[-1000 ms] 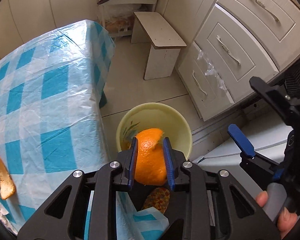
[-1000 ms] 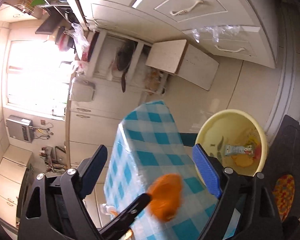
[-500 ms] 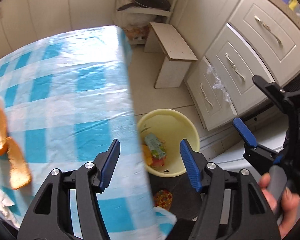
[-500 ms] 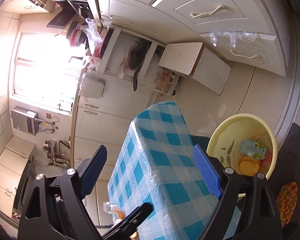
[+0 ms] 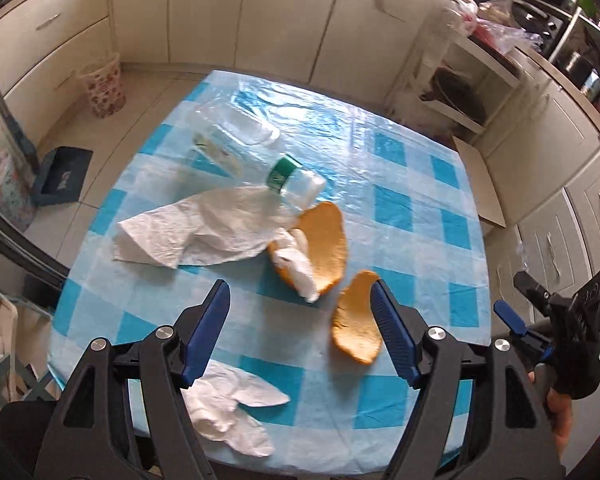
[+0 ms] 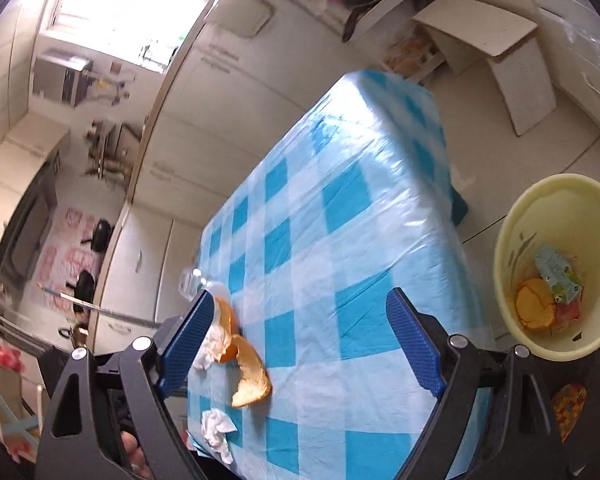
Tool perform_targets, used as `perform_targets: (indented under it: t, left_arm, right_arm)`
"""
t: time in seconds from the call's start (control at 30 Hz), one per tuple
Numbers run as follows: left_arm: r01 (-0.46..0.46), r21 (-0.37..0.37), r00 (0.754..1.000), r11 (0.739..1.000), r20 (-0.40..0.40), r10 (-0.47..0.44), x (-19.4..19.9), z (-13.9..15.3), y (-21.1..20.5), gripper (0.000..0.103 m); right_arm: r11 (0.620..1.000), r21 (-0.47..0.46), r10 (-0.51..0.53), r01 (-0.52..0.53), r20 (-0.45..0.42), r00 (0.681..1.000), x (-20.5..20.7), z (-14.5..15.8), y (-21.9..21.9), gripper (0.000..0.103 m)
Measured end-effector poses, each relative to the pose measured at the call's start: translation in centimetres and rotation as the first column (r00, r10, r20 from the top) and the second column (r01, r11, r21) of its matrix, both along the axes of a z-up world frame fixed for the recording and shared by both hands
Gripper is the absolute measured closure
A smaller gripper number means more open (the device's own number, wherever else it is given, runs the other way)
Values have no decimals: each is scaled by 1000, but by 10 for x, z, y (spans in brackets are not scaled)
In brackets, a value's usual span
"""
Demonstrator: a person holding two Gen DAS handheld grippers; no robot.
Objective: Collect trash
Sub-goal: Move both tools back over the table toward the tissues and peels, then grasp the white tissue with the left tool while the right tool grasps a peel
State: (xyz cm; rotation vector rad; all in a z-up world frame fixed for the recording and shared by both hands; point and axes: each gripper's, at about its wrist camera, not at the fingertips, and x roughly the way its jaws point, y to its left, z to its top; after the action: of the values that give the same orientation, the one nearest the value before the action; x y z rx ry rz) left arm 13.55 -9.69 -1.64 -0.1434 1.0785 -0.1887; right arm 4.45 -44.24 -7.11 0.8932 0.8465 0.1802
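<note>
My left gripper (image 5: 300,320) is open and empty, hovering over the blue checked table (image 5: 412,184). Between and ahead of its jaws lie two orange peels (image 5: 356,324) (image 5: 326,248), a large white napkin (image 5: 204,228), a crumpled tissue (image 5: 228,412) near the front edge, and a clear plastic bottle with a green band (image 5: 296,184). My right gripper (image 6: 300,332) is open and empty above the table's right part. The yellow bin (image 6: 560,208) stands on the floor to the right, holding an orange peel (image 6: 534,308) and a green carton (image 6: 556,272).
A clear plastic container (image 5: 236,128) lies at the table's far side. A white stool (image 6: 500,40) and cabinet drawers (image 5: 592,216) stand to the right. A patterned waste basket (image 5: 104,88) and a blue dustpan (image 5: 62,176) are on the floor at left.
My left gripper dropped the orange peel into the yellow bin, opened, and swung back left over the table's trash. My right gripper turned toward the table, staying open.
</note>
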Motion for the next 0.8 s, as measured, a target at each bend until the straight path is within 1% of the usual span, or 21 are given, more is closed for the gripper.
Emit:
perform_targets:
  t: [0.07, 0.13, 0.3, 0.43, 0.47, 0.53, 0.57, 0.63, 0.73, 0.77, 0.8]
  left_arm:
    - [-13, -14, 1000, 1000, -13, 12, 9, -2, 16, 34]
    - [-32, -8, 999, 999, -22, 32, 14, -8, 20, 33]
    - [-138, -31, 988, 990, -79, 135, 57, -24, 53, 33]
    - [-194, -49, 973, 980, -137, 186, 87, -44, 71, 33]
    - [-200, -54, 971, 978, -147, 191, 91, -49, 73, 33]
    - [-199, -71, 967, 977, -173, 185, 98, -57, 76, 33]
    - [-193, -85, 967, 978, -185, 175, 99, -60, 75, 33]
    - [-166, -102, 970, 981, -197, 144, 102, -64, 70, 33]
    - [-125, -119, 975, 985, -197, 100, 105, -63, 58, 33]
    - [-115, -123, 977, 986, -195, 90, 105, -61, 55, 33]
    - [-111, -129, 977, 985, -193, 85, 106, -60, 54, 32]
  right_arm:
    - [997, -48, 61, -61, -2, 998, 11, 2, 25, 19]
    - [990, -93, 106, -106, 1, 994, 21, 3, 47, 19]
    - [961, -187, 207, -204, -4, 978, 46, -1, 96, 19]
    - [936, -243, 258, -255, -20, 966, 60, -9, 122, 30]
    - [932, -253, 263, -260, -23, 965, 63, -10, 124, 31]
    - [928, -262, 266, -266, -33, 963, 70, -14, 129, 38]
    - [927, -260, 270, -271, -40, 962, 73, -17, 131, 39]
    - [924, -261, 275, -279, -53, 960, 77, -21, 135, 45]
    - [909, -293, 294, -295, -47, 955, 81, -19, 143, 50]
    - [902, -303, 307, -307, -49, 950, 83, -18, 146, 52]
    - [892, -319, 321, -320, -51, 946, 83, -17, 150, 57]
